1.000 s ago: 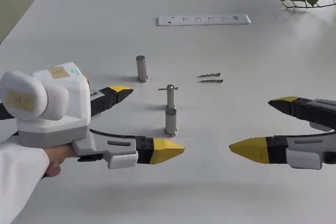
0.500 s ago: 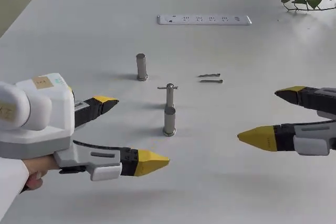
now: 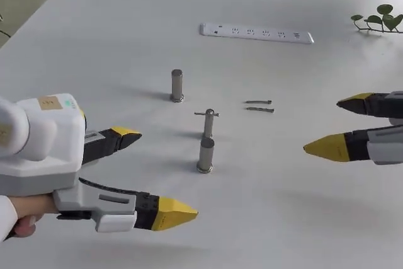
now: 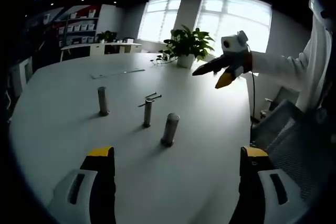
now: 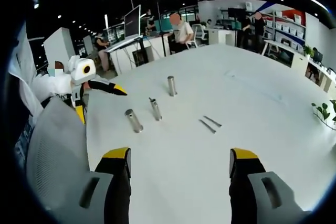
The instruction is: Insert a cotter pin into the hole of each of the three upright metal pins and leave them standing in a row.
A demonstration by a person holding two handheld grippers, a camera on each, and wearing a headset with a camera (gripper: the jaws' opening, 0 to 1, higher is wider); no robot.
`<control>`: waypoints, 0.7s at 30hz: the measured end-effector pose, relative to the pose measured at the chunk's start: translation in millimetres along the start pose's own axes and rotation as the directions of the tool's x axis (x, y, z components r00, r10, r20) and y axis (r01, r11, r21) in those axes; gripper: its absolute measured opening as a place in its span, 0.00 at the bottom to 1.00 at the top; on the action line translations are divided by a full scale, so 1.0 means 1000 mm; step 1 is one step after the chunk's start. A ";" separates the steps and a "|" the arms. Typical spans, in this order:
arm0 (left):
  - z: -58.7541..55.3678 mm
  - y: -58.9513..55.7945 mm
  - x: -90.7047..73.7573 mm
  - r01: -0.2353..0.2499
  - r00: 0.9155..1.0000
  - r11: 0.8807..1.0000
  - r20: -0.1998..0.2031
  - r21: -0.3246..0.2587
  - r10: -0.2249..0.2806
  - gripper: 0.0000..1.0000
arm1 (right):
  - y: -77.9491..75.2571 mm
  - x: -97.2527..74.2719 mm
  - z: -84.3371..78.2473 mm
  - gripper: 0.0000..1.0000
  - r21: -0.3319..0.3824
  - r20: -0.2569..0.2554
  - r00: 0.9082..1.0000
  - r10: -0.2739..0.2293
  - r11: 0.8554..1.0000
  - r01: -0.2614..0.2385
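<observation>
Three upright metal pins stand on the white table [image 3: 283,206]: a far pin [image 3: 177,85], a thin middle pin [image 3: 208,123] with a cotter pin [image 3: 206,114] through its top, and a near pin [image 3: 206,154]. Two loose cotter pins [image 3: 259,106] lie to the right of them. My left gripper [image 3: 154,171] hovers open at the lower left, short of the near pin, with nothing between its fingers. My right gripper [image 3: 337,124] hangs open at the right edge, also holding nothing. The left gripper view shows the pins [image 4: 147,113] ahead; in the right gripper view the loose cotter pins [image 5: 211,124] lie ahead.
A white power strip [image 3: 256,32] lies at the back of the table. Plant leaves [image 3: 380,19] reach in at the far right. Chair backs [image 5: 58,140] sit near the table edge, and people sit at desks in the background.
My left gripper has drawn back toward the lower left, away from the near pin. The right gripper has pulled to the right. The head camera has shifted a little.
</observation>
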State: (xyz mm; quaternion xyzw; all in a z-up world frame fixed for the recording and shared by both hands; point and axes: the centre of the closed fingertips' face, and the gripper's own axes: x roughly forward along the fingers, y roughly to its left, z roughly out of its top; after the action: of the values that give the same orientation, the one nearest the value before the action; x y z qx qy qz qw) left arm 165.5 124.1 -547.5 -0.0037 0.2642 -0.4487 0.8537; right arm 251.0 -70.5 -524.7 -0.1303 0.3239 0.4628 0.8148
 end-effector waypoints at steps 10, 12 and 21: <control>-0.003 0.008 -0.011 -0.027 1.000 1.000 -0.003 -0.001 0.027 0.99 | -0.025 0.041 0.006 0.57 -0.228 -0.189 0.981 0.053 0.969 -0.096; -0.003 0.009 -0.013 -0.037 0.999 0.999 -0.001 0.002 0.037 0.99 | -0.022 0.049 0.006 0.51 -0.235 -0.205 0.977 0.058 0.966 -0.107; -0.009 0.007 -0.016 -0.038 0.999 0.999 -0.018 -0.001 0.038 0.99 | -0.038 0.084 -0.002 0.44 -0.318 -0.337 0.940 0.053 0.933 -0.167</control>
State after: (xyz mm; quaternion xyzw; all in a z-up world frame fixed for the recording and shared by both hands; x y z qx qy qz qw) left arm 159.6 142.2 -549.5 0.0047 0.2723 -0.4320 0.8597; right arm 312.7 -36.1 -583.9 -0.3255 0.3744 0.5298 0.6879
